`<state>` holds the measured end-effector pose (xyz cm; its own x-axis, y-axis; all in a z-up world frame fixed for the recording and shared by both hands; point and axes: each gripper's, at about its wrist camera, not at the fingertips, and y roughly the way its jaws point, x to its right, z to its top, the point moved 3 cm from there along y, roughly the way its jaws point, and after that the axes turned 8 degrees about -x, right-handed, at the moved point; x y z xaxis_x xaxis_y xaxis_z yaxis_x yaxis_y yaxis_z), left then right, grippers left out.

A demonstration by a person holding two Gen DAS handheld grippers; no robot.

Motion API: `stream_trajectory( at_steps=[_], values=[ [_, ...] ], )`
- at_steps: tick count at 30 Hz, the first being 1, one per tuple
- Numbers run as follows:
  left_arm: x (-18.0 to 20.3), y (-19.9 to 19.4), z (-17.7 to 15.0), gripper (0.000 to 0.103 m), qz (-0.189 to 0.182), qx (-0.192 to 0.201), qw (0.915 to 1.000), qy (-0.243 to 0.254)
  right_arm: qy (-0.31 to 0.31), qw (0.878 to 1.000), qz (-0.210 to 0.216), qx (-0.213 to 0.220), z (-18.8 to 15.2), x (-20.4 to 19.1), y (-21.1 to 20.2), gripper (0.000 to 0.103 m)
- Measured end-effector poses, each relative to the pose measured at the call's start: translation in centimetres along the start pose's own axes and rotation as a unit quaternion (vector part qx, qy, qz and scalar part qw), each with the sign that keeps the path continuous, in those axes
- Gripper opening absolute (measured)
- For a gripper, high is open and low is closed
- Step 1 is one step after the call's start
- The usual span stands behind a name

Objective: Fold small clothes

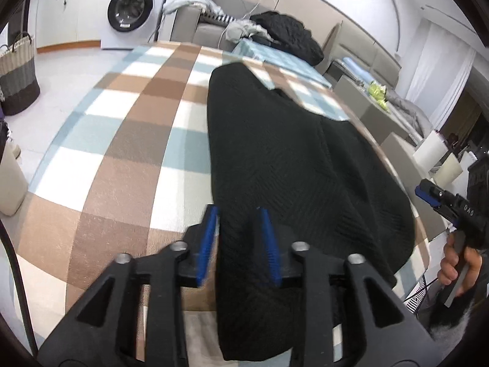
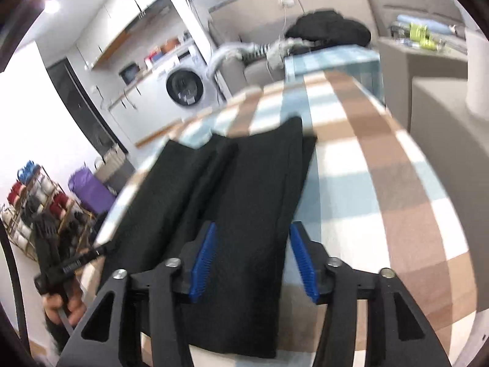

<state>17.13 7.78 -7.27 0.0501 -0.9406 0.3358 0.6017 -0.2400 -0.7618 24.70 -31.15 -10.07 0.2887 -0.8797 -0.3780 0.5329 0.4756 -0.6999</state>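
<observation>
A black textured garment (image 1: 293, 165) lies stretched along the checked tablecloth (image 1: 128, 140), with its near end hanging over the table's front edge. My left gripper (image 1: 238, 211) is open, its blue pads (image 1: 207, 241) straddling the garment's left near edge. In the right wrist view the same garment (image 2: 244, 189) lies lengthwise with folds running along it. My right gripper (image 2: 252, 229) is open, its blue pads (image 2: 301, 260) on either side of the garment's right strip. Each gripper also shows at the edge of the other view, the right one (image 1: 440, 198) and the left one (image 2: 73, 263).
A washing machine (image 1: 134, 9) and a woven laundry basket (image 1: 18, 73) stand beyond the table on the left. A sofa with a heap of clothes (image 1: 284, 33) lies behind the table. Grey boxes (image 1: 366, 104) sit to the right. A rack of yarn (image 2: 33, 208) stands at the left.
</observation>
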Motion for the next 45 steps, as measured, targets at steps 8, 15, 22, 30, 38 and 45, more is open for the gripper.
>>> stream_trajectory(
  at_steps=[8, 15, 22, 30, 38, 45],
  values=[
    [2.4, -1.2, -1.2, 0.069, -0.010, 0.015, 0.9992, 0.035, -0.058, 0.997, 0.039, -0.045, 1.8, -5.7, 4.4, 0.063],
    [2.6, -0.7, -1.6, 0.069, -0.016, 0.006, 0.9992, 0.035, -0.051, 0.991, 0.032, -0.118, 1.2, -7.0, 12.6, 0.031],
    [2.2, -1.1, -1.3, 0.069, -0.019, 0.015, 0.9992, 0.031, -0.078, 0.995, 0.038, -0.051, 2.5, -7.8, 9.7, 0.004],
    [3.4, 0.1, -2.2, 0.069, -0.011, -0.013, 0.9985, 0.053, -0.057, 0.991, -0.043, -0.109, 2.2, -3.2, 11.0, 0.012],
    [4.5, 0.4, -2.9, 0.070, -0.006, -0.016, 0.9966, 0.080, -0.052, 0.997, 0.009, -0.055, 3.2, -4.0, 8.6, 0.039],
    [4.0, 0.4, -2.9, 0.069, -0.005, -0.017, 0.9971, 0.074, -0.021, 0.989, 0.040, -0.142, 3.6, -5.5, 13.9, 0.021]
  ],
)
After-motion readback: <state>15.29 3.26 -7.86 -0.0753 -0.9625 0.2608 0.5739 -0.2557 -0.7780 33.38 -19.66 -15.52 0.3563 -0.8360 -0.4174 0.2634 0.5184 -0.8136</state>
